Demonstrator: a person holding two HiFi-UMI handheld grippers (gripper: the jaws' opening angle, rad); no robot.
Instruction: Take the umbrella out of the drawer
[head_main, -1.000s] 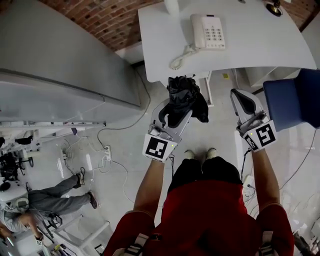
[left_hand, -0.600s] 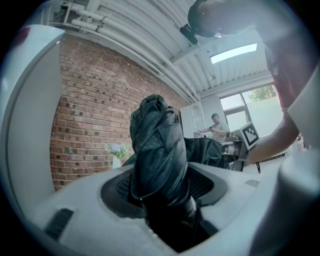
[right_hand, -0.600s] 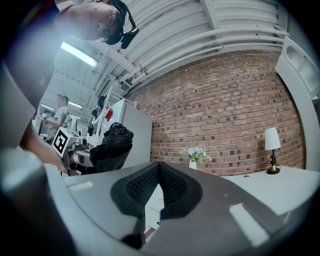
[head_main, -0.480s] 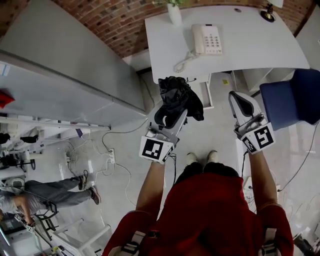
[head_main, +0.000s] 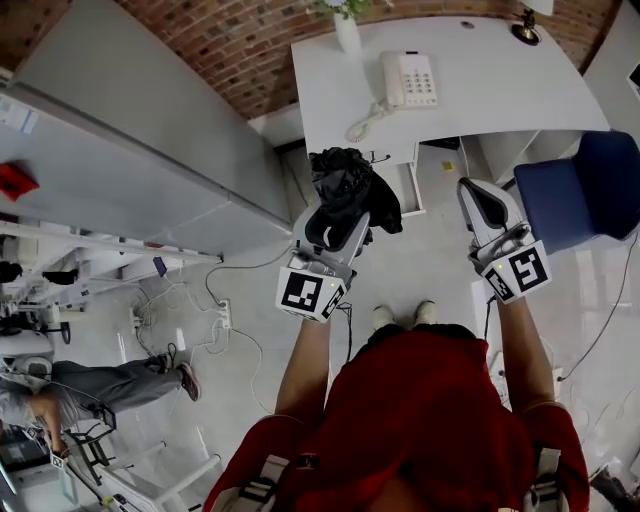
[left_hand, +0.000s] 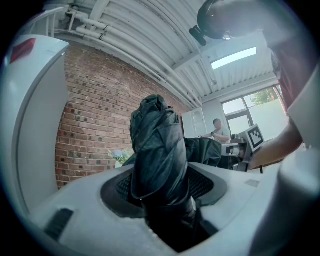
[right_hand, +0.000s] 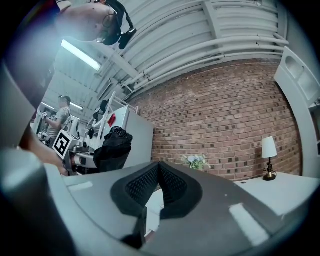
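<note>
Left gripper (head_main: 336, 222): fingers clamped on the folded black umbrella (head_main: 346, 186), which is held in the air near the white bench (head_main: 500, 95). Right gripper (head_main: 487, 206): fingers pressed together, holding nothing.

Umbrella (head_main: 345, 190): 1 unit, black, folded; canopy fabric twisted round shaft, loose folds bunched and hanging at far end. Clamped between jaws of left gripper (head_main: 338, 222), sticking out past jaw tips, clear of floor.
Drawer (head_main: 408, 190): white, under desk front edge, looks pulled open; just beyond umbrella.
</note>
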